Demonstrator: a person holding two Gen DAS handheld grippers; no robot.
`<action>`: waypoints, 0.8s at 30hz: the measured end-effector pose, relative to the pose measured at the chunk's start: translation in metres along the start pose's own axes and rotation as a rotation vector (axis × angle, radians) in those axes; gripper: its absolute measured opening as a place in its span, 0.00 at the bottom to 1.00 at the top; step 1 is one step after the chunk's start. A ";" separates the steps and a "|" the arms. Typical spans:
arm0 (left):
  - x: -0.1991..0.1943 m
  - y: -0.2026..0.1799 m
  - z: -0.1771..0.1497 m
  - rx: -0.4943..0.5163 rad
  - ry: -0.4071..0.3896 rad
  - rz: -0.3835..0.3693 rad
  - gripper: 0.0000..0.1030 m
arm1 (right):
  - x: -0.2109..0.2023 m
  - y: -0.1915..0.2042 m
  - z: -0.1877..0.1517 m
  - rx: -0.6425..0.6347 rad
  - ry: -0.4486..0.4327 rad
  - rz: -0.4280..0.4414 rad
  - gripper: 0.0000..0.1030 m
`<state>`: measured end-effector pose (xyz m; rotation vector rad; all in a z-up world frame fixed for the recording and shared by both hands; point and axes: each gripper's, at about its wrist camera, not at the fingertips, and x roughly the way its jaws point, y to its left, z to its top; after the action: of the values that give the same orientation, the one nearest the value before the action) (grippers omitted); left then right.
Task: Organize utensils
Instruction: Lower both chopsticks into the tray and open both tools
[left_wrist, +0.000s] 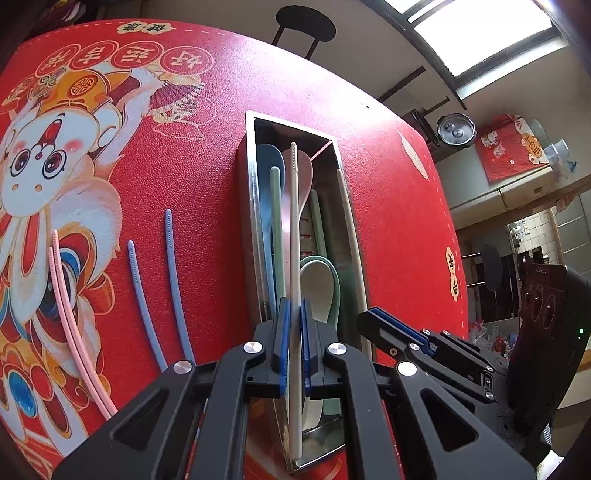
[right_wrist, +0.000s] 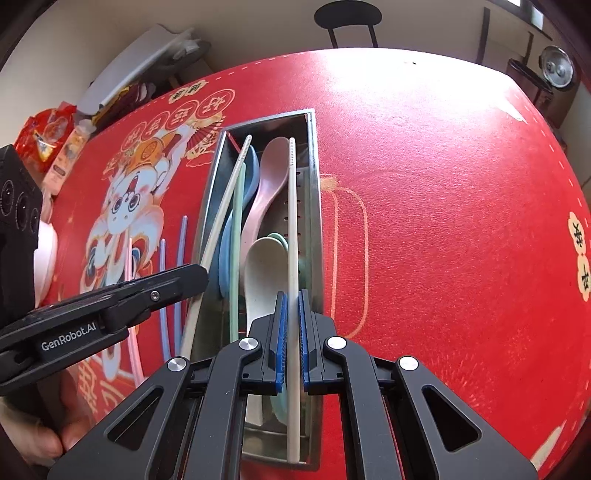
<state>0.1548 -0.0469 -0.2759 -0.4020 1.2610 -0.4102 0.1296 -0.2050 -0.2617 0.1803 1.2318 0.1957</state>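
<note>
A steel utensil box (left_wrist: 251, 206) (right_wrist: 314, 206) lies on the red mat, holding blue, pink, cream and green spoons and a green chopstick. My left gripper (left_wrist: 294, 314) is shut on a white chopstick (left_wrist: 293, 221) held lengthwise over the box. My right gripper (right_wrist: 291, 306) is shut on a second white chopstick (right_wrist: 292, 229) along the box's right side. In the right wrist view the left gripper (right_wrist: 199, 275) and its chopstick (right_wrist: 225, 206) show over the box's left side. Two blue chopsticks (left_wrist: 173, 280) and two pink ones (left_wrist: 66, 306) lie on the mat to the left.
The red mat (right_wrist: 443, 221) with a rabbit print covers the table. A black stool (right_wrist: 347, 18) stands beyond the far edge. Snack packets (right_wrist: 48, 136) sit at the far left. Open mat lies right of the box.
</note>
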 end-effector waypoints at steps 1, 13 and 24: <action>0.002 -0.001 0.000 0.001 0.006 0.001 0.06 | 0.001 0.000 0.000 0.001 0.000 -0.002 0.06; -0.007 -0.001 0.006 0.025 -0.014 -0.007 0.21 | 0.000 0.001 0.001 0.041 -0.001 -0.029 0.07; -0.097 0.040 -0.002 0.065 -0.257 0.156 0.88 | -0.025 0.025 -0.007 0.018 -0.051 0.038 0.31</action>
<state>0.1317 0.0365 -0.2165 -0.2880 1.0176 -0.2567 0.1135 -0.1867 -0.2349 0.2237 1.1805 0.2118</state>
